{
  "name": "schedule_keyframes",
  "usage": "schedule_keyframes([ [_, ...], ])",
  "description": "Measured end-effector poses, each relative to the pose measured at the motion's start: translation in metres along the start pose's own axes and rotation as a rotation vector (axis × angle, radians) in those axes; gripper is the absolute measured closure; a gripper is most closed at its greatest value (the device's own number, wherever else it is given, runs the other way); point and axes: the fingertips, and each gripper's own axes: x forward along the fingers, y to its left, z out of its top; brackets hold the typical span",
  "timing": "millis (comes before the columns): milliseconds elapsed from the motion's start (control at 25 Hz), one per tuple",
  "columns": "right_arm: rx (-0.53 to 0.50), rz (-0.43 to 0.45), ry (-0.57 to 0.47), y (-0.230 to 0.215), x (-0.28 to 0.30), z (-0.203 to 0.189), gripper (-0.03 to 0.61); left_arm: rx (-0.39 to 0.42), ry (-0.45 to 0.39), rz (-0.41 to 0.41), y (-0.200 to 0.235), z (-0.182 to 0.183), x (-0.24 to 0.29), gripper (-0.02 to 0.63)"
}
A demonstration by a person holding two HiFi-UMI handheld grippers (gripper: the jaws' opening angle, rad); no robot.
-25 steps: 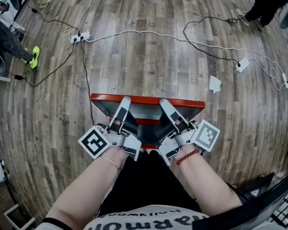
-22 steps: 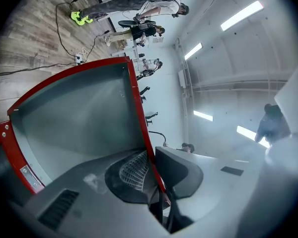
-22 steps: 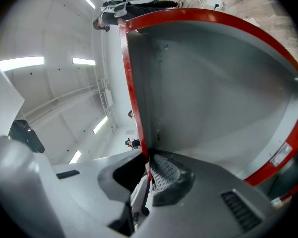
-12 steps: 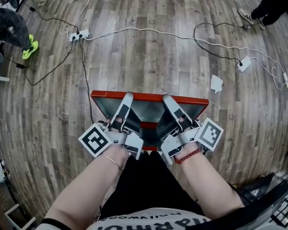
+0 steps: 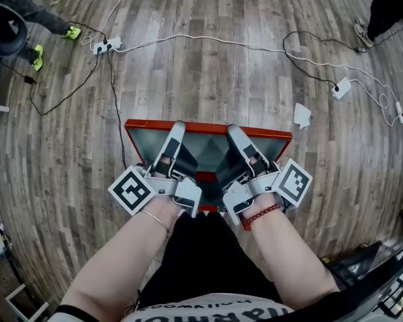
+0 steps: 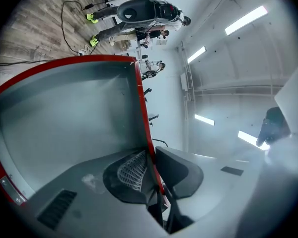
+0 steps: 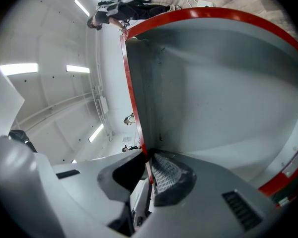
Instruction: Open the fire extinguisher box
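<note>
The fire extinguisher box is red, and its lid [image 5: 205,147] has a grey inner face and a red rim. The lid stands raised in front of me on the wood floor. My left gripper [image 5: 177,129] is shut on the lid's free edge near its left end, and my right gripper [image 5: 234,132] is shut on the same edge further right. In the left gripper view the red rim [image 6: 139,90] runs down between the pads of the left gripper [image 6: 150,158]. The right gripper view shows the rim [image 7: 130,90] pinched by the right gripper [image 7: 148,165]. Both point up toward the ceiling lights.
White and black cables cross the floor behind the box, with a power strip [image 5: 109,44], a white adapter [image 5: 340,88] and a paper scrap [image 5: 301,116]. People stand at the far left [image 5: 54,20] and far right [image 5: 388,5]. A dark wire rack [image 5: 389,280] is at my lower right.
The lid's free edge has moved a little further up and away with both grippers still clamped on it. The person at the upper left has shifted.
</note>
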Motion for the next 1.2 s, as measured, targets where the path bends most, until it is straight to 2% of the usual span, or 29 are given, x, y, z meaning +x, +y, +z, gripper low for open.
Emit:
schedule_keyframes([
  [480,0.005,0.02,-0.035,-0.005,-0.001,0.003,0.545,-0.021,-0.038,-0.028,0.006,-0.002,0.0,0.572],
  [1040,-0.008,0.039,-0.014,-0.018,0.003,0.008,0.537,-0.03,-0.02,-0.08,0.019,-0.004,0.004,0.571],
  [1200,-0.005,0.028,-0.016,-0.023,0.02,0.02,0.534,-0.054,-0.022,-0.081,0.026,0.004,0.023,0.571],
])
